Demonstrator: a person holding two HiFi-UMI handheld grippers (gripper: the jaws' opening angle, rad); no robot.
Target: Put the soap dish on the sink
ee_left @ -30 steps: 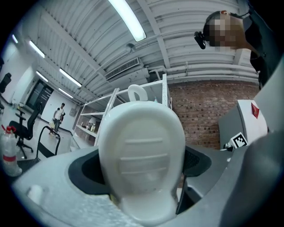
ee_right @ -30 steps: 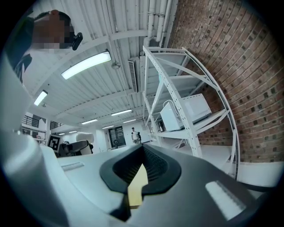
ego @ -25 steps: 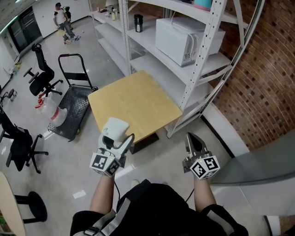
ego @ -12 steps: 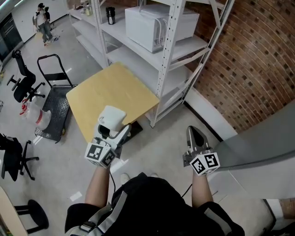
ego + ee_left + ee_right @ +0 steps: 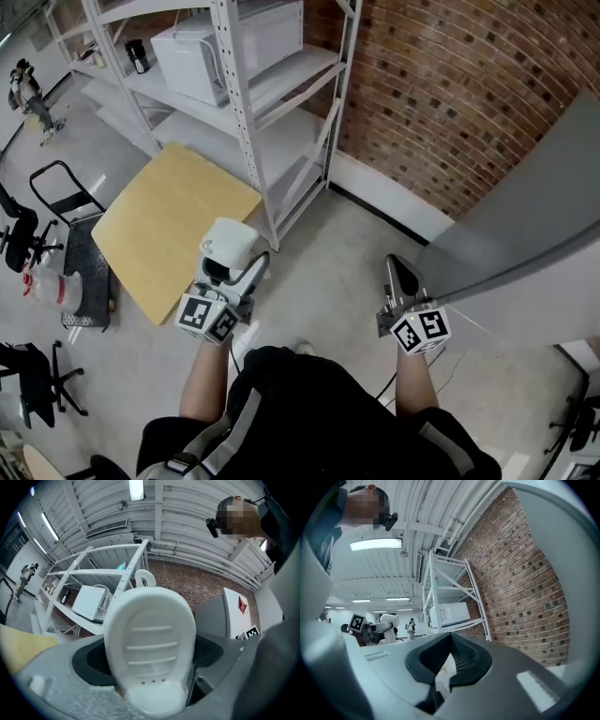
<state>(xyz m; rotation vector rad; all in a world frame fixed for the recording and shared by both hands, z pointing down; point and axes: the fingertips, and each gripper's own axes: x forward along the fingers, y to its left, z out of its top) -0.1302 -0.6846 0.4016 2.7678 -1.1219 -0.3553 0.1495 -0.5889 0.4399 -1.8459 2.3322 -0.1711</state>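
A white oval soap dish [image 5: 150,644] with raised ribs fills the left gripper view, and my left gripper [image 5: 152,667] is shut on it. In the head view the same soap dish [image 5: 230,247] sticks up from the left gripper [image 5: 225,281] above the concrete floor. My right gripper [image 5: 401,278] is held at the right, jaws together with nothing between them; the right gripper view shows its pads [image 5: 461,658] closed against each other. No sink is in view.
A white metal shelving rack [image 5: 239,112] with a microwave [image 5: 192,42] stands ahead. A light wooden tabletop [image 5: 164,225] lies to the left, a brick wall [image 5: 450,103] to the right, a grey slanted panel [image 5: 525,216] at far right. A cart [image 5: 80,272] and office chairs are at the left edge.
The view has swung right: the wooden tabletop and rack slid left in the picture, and more brick wall shows. Both grippers keep their hold and pose.
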